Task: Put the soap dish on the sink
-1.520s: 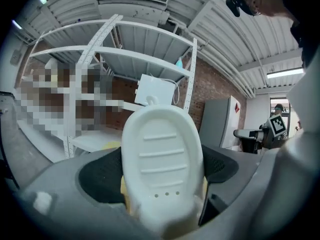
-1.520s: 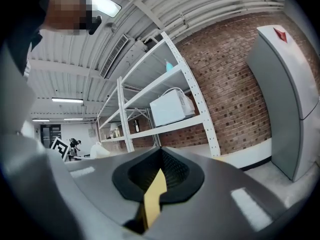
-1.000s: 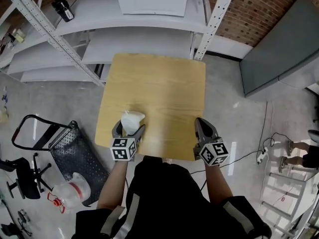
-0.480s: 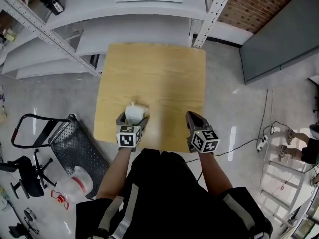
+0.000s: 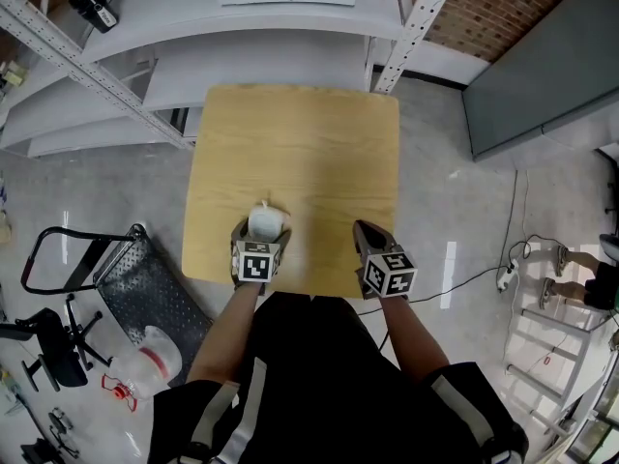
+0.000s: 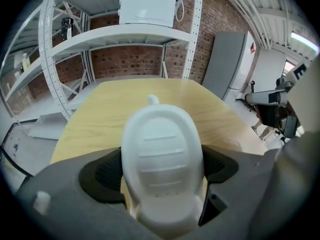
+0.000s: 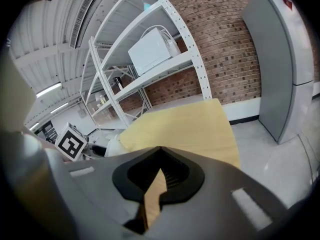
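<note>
left gripper view: white soap dish [image 6: 161,134] clamped between the jaws of the left hand-held gripper [image 6: 162,154], over the counter's [image 6: 100,109] near left part. right hand-held gripper [image 7: 159,156] clenched, empty.

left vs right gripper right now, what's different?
Load: the left gripper is clamped on the white soap dish; the right gripper holds nothing.
Jaws: the left gripper's stand wide apart around the dish; the right gripper's are closed together at the tips.
Place: the left gripper is over the near left part of the wooden table, the right gripper over its near right.
Shared: both are by the table's near edge and both point away from the person.
</note>
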A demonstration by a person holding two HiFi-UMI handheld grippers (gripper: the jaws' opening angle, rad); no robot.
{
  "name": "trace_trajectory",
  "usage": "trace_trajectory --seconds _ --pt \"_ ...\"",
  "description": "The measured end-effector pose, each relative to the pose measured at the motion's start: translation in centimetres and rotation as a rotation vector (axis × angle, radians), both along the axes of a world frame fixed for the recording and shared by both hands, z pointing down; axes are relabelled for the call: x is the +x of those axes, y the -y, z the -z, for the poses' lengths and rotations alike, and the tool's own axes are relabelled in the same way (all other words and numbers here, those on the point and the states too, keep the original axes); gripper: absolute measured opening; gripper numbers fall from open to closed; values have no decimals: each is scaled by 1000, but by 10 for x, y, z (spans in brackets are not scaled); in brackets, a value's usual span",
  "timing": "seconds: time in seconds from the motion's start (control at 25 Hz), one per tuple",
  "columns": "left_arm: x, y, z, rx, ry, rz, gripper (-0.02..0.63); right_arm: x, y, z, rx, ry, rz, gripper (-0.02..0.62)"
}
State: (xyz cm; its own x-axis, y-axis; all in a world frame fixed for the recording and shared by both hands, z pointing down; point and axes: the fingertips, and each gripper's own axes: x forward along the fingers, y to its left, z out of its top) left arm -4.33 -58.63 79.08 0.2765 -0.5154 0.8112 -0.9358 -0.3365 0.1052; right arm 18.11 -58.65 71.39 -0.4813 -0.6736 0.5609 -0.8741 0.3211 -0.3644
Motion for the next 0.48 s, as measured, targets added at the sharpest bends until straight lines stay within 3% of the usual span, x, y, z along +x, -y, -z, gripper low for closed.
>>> trace_trajectory --seconds 0.48 --pt "15 13 -13 4 56 -60 472 -4 5 9 13 0 0 6"
